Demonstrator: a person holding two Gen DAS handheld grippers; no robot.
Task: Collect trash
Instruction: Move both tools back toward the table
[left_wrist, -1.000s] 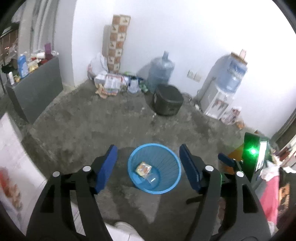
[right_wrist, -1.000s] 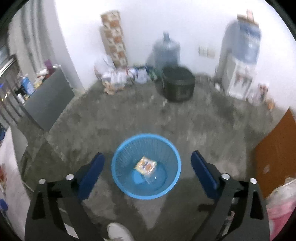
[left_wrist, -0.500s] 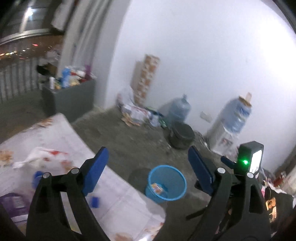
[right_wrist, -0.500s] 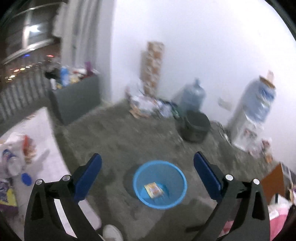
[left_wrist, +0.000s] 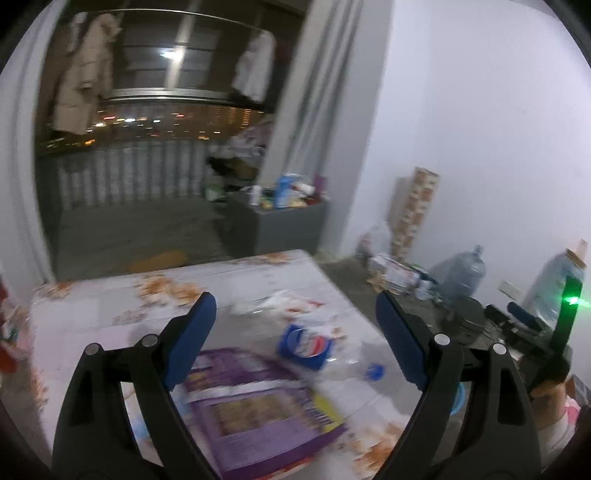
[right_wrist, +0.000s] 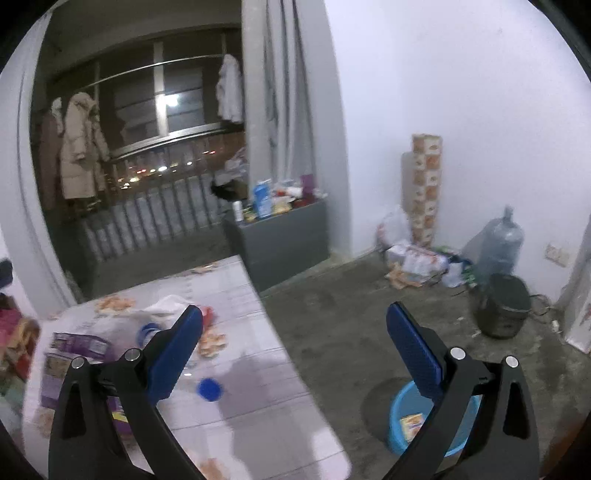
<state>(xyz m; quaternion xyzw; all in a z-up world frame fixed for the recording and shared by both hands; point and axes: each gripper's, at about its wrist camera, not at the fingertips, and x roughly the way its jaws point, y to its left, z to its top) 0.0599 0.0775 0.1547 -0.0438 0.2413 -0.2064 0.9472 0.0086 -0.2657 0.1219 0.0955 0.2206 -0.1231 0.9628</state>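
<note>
Change since earlier frames: both your views have swung off the blue bin and up over the worktop; your left tongs' jaws have just been opening, with nothing between them.
Left tongs (left_wrist: 291, 328): wide apart, empty, hanging over the worktop's litter.
Right tongs (right_wrist: 295, 350): wide apart, empty, straddling the worktop's edge and the floor.
Worktop (left_wrist: 110, 295): pale patterned cover with orange motifs.
Purple packet (left_wrist: 258, 406): flat on the worktop, just below your left tongs; blurred.
Plastic bottle (left_wrist: 314, 347): lying on its side beside the packet, blue-and-white label, blue cap (left_wrist: 373, 370) toward the worktop's edge.
White bag (left_wrist: 280, 301): crumpled, beyond the bottle.
Blue bin (right_wrist: 406, 421): on the floor beside the worktop, partly behind your right tongs' finger, a wrapper (right_wrist: 412, 422) inside.
Backdrop: grey cabinet (right_wrist: 280, 236) loaded with bottles; water jug (right_wrist: 498, 240) and black pot (right_wrist: 504, 310) along the wall.
</note>
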